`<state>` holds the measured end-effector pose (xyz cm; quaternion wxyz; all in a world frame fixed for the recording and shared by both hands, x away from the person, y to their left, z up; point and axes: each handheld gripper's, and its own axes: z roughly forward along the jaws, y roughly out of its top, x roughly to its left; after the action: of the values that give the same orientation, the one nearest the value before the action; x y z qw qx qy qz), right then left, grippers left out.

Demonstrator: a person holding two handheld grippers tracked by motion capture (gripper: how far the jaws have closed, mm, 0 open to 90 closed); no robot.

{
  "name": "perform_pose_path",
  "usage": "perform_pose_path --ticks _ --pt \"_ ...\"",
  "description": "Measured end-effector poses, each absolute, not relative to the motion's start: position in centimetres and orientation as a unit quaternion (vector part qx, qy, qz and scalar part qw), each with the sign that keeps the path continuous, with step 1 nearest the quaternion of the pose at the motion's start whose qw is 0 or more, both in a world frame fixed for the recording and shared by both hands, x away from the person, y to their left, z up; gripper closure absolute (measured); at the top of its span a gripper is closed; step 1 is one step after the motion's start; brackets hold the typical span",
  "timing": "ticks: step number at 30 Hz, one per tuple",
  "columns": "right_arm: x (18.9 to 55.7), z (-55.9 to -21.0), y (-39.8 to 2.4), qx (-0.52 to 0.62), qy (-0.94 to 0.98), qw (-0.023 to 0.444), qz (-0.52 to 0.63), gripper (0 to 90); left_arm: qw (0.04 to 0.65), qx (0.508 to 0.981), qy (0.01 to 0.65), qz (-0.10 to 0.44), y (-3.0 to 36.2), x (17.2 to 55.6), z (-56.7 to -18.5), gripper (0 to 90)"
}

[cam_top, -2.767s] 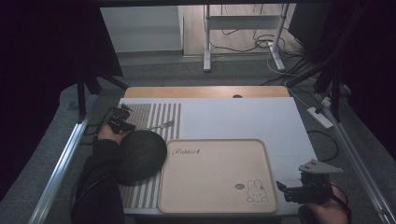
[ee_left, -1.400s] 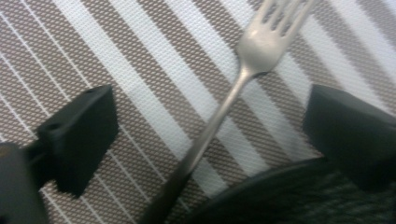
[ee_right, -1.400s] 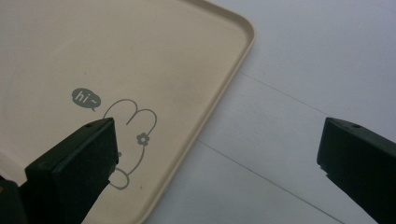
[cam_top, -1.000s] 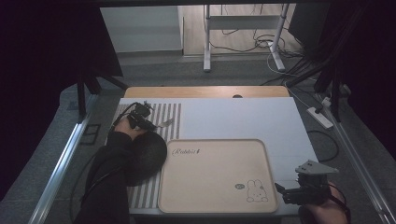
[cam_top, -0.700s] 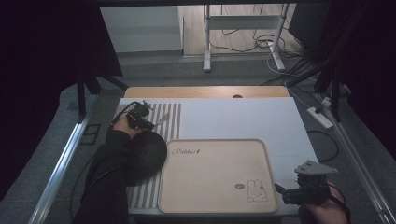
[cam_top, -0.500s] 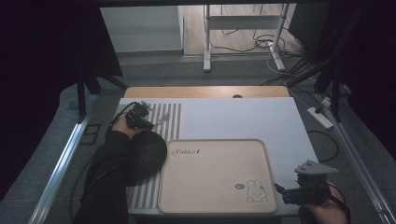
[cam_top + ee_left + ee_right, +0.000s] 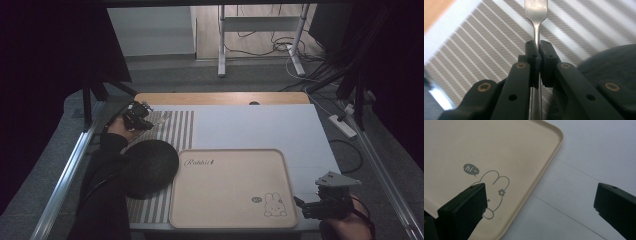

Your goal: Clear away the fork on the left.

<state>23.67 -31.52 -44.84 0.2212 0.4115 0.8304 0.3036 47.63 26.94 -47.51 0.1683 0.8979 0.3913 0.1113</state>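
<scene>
Over the striped placemat at the counter's far left, we have our left gripper clamped tight on the thin neck of a polished metal fork. Seen along its black jaws, the flat shiny handle runs between the pads, tines pointing away; woven grey-and-white bands lie beneath. A dark round plate with a finely speckled, matte surface sits just beside, overlapping the placemat and touching the tray's left edge. Near the front right corner, our right gripper hovers with jaws spread wide and empty, straddling the rounded corner of a smooth beige tray. Its raised rim curves softly; a grey outlined rabbit with a "hi~" bubble is printed there. White counter surface lies beyond.
</scene>
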Motion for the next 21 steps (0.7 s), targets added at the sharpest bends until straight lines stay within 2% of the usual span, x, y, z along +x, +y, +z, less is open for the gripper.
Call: perform_pose_path --ticks 12,21 --pt "23.6 -44.8 -31.6 0.413 0.828 0.223 0.306 0.0 0.220 0.889 0.399 0.053 25.2 44.9 -47.1 86.4" --pt "23.7 -44.7 -31.8 0.420 0.823 0.220 0.314 0.0 0.219 0.889 0.401 0.036 23.7 42.5 -46.7 86.3"
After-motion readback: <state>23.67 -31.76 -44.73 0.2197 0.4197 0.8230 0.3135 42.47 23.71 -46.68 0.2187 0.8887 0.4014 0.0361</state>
